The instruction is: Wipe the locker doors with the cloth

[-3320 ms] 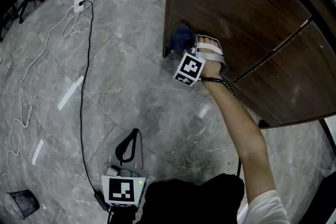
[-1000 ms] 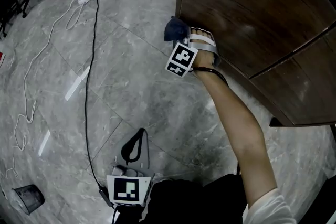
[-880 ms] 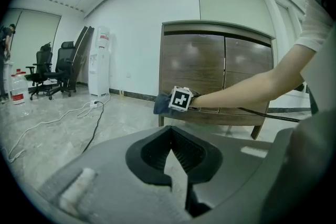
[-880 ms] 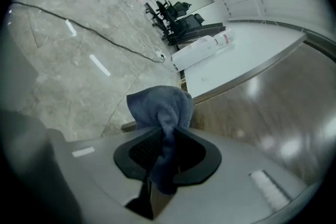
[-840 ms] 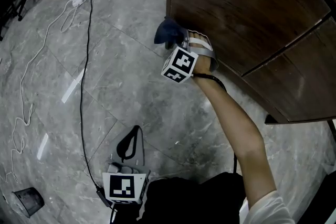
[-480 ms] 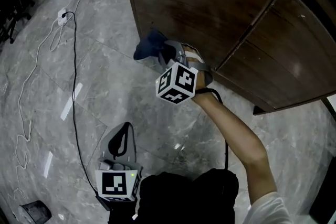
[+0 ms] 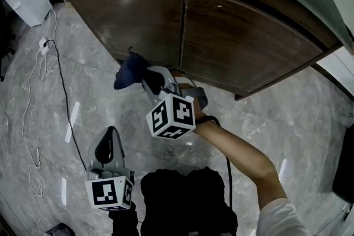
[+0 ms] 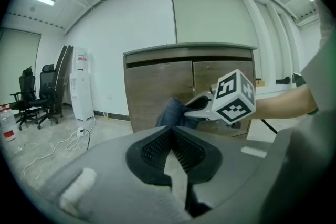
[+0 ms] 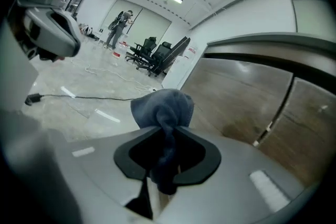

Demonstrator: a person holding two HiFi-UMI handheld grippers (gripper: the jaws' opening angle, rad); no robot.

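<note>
- The right hand-held gripper (image 9: 167, 152) is clenched on the dark blue cloth (image 9: 163, 107). One bunched end pokes out past the jaws, and the tail runs down between them.
- In the head view, that right hand-held gripper (image 7: 145, 79) holds the cloth (image 7: 130, 71) in front of the lower edge of the left door (image 7: 138, 19). This sits centre-left in the frame. Whether the fabric touches the wood cannot be told.
- The left hand-held gripper (image 8: 170, 147) has its jaws pressed together on nothing. It hangs low at the bottom left of the head view (image 7: 106, 146), well apart from the locker.
- The right door (image 7: 243, 41) lies in the upper right, beyond the seam (image 7: 182, 25).
- Judged from this, the step in hand is bringing the cloth back onto a door panel.
- To do it well, the person would press the bunched end flat to the wood and run overlapping strokes along the grain.
- They should work across the seam to the right door and let only fabric, not the jaws, meet the surface.
- A black cable (image 7: 61, 85) trails over the grey floor (image 7: 287, 113) at the left, so it is worth watching underfoot.
</note>
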